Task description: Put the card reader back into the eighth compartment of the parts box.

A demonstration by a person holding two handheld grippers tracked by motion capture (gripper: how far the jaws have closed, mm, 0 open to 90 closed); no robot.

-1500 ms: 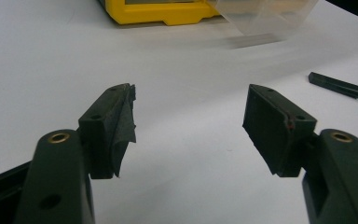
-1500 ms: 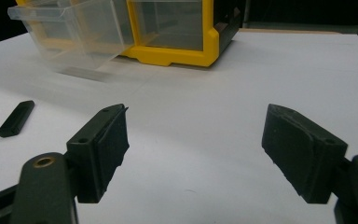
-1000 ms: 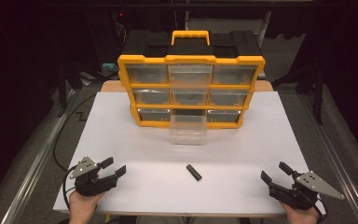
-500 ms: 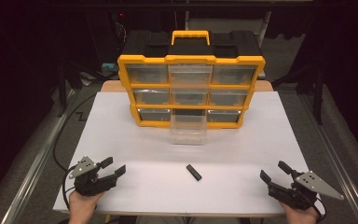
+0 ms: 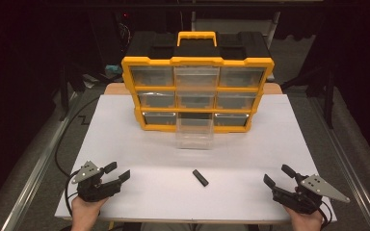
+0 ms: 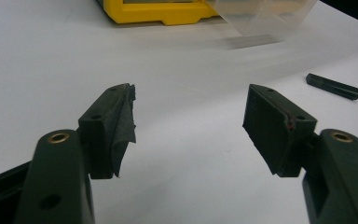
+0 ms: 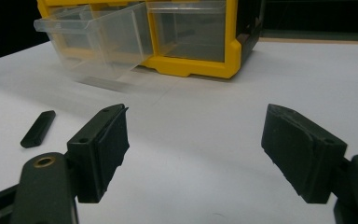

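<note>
Both sets of jaws stand released and empty over a white tabletop, a small black bar lying between them.

The left gripper and right gripper hover apart from the black bar, which rests flat just in front of the pulled-out clear drawer of the yellow organizer. Slim, rigid and likely light, the bar looks best pinched across its 2 long sides; the matte tabletop offers little to stop it sliding.

left tool: shifted very slightly, jaws wide apart as before
right tool: barely moved, jaws gaping as before
black piece: same spot on desk
</note>
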